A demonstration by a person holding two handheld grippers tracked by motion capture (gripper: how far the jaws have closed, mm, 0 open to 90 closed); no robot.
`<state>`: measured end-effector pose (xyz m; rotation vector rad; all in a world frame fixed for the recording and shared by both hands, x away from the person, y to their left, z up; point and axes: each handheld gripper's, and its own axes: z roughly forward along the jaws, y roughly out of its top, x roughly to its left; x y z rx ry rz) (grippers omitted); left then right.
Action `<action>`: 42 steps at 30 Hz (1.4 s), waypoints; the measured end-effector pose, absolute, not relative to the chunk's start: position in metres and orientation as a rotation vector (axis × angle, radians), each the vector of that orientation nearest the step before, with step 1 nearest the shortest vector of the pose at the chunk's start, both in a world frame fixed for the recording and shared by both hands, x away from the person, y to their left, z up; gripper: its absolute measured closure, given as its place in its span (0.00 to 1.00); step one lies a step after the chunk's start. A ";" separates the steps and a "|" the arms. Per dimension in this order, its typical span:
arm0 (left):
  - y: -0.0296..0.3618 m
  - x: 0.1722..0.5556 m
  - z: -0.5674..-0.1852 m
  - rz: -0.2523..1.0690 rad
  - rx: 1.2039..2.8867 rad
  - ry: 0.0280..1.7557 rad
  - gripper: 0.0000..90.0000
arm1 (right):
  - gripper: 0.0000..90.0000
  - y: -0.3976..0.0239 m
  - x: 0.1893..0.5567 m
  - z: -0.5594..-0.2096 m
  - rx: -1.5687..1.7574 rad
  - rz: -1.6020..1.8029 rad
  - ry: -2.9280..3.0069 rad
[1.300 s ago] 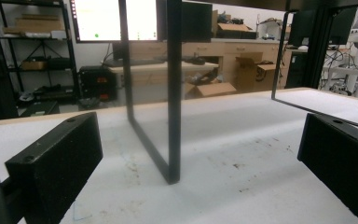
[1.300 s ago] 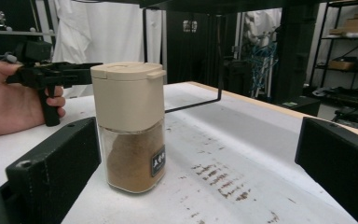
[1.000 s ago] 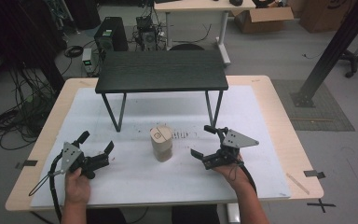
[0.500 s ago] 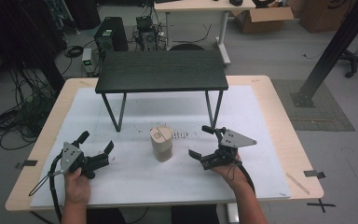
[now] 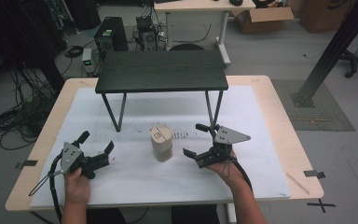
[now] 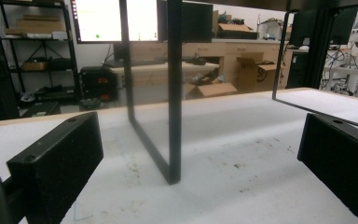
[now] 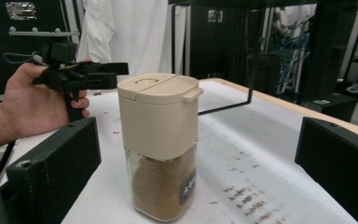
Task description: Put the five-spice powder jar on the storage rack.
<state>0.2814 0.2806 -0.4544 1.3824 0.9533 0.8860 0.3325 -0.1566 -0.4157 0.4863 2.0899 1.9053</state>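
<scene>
White tabletop (image 5: 135,175) bears a beige-lidded spice jar (image 5: 161,143); right gripper (image 5: 199,141) gapes wide.

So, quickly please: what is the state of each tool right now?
Left tool: open, holding nothing, apart from the jar.
Right tool: open, holding nothing, aimed at the jar but not touching it.

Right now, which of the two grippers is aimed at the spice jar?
The right gripper: the spice jar stands framed between its open jaws. The left gripper faces the black stand's leg instead.
</scene>
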 end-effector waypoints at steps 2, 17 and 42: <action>0.281 0.281 -0.454 0.886 1.381 0.953 0.01 | 0.00 -0.152 0.333 -0.416 0.480 1.909 2.106; 0.281 0.281 -0.454 0.888 1.379 0.951 0.00 | 0.00 -0.124 0.342 -0.421 0.467 1.944 2.167; 0.282 0.281 -0.455 0.885 1.364 0.955 0.00 | 0.00 -0.102 0.351 -0.428 0.474 1.961 2.220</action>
